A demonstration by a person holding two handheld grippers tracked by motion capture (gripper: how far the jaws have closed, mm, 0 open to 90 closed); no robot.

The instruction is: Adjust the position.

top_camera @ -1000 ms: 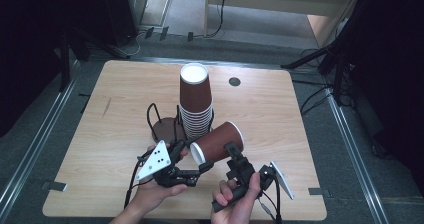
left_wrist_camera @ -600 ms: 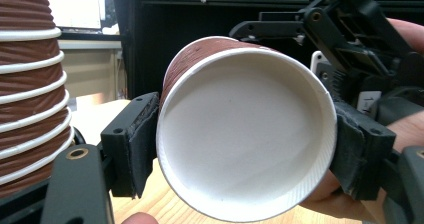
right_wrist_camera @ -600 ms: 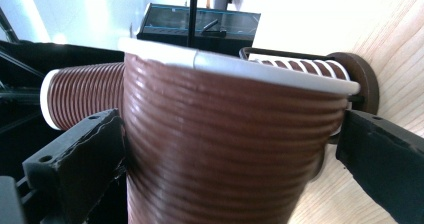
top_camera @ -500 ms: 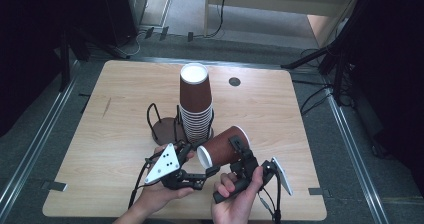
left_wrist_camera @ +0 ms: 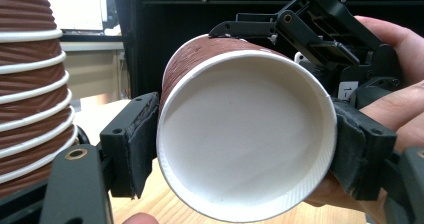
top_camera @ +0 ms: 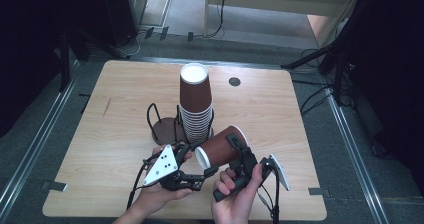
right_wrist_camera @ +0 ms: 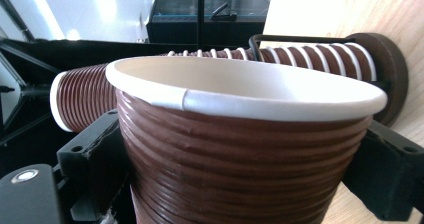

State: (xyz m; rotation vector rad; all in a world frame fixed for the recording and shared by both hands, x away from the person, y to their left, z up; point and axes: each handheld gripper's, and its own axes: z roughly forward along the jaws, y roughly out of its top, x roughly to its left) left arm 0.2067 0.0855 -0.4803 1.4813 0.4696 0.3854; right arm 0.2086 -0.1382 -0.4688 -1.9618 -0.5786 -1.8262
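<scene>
Gripping one brown paper cup (top_camera: 220,146) lying on its side, the right gripper (top_camera: 239,154) squeezes its body while the left gripper's (top_camera: 197,171) jaws press its rim. Behind stands the cup stack (top_camera: 195,104) on the table (top_camera: 120,129).

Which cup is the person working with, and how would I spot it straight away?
Find the wooden table and the tall stack of brown ribbed cups at its middle. Just in front lies the single cup, clamped by the left gripper and right gripper. Unlike the upright stack, it lies sideways, white inside showing.
</scene>
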